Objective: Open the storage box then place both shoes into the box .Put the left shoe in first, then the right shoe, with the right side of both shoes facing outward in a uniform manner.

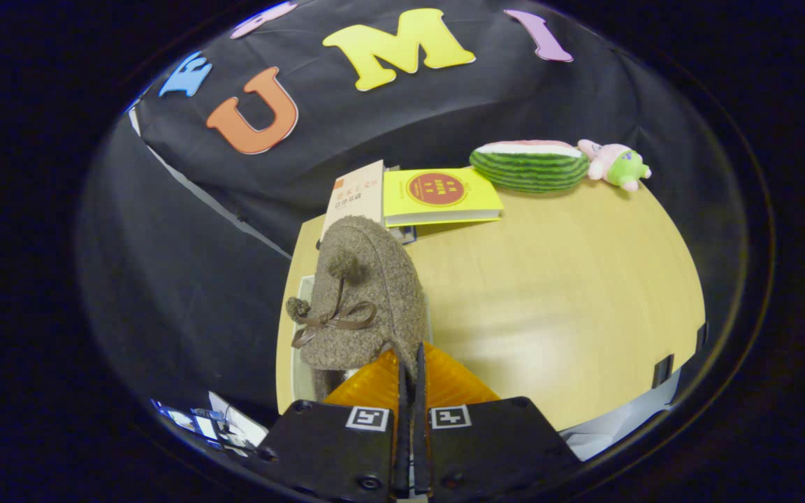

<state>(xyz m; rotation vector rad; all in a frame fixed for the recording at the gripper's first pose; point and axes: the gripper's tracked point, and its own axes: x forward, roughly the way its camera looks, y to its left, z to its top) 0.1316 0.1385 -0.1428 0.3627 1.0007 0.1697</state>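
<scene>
A brown fuzzy shoe (367, 293) with two pompoms and a brown ribbon bow hangs just ahead of my fingers, its toe pointing away from me. My gripper (409, 355) is shut, and its fingers pinch the shoe's near rim between them. A pale rim of what may be the storage box (298, 349) shows under the shoe at the near left corner of the wooden table (556, 293); the shoe hides most of it. I cannot tell whether this is the left or the right shoe.
Behind the shoe lie a yellow book (441, 195) and a beige book (357, 192). A watermelon plush (530, 165) and a pink and green plush toy (615, 164) sit at the far edge. The table's left edge drops off beside the shoe.
</scene>
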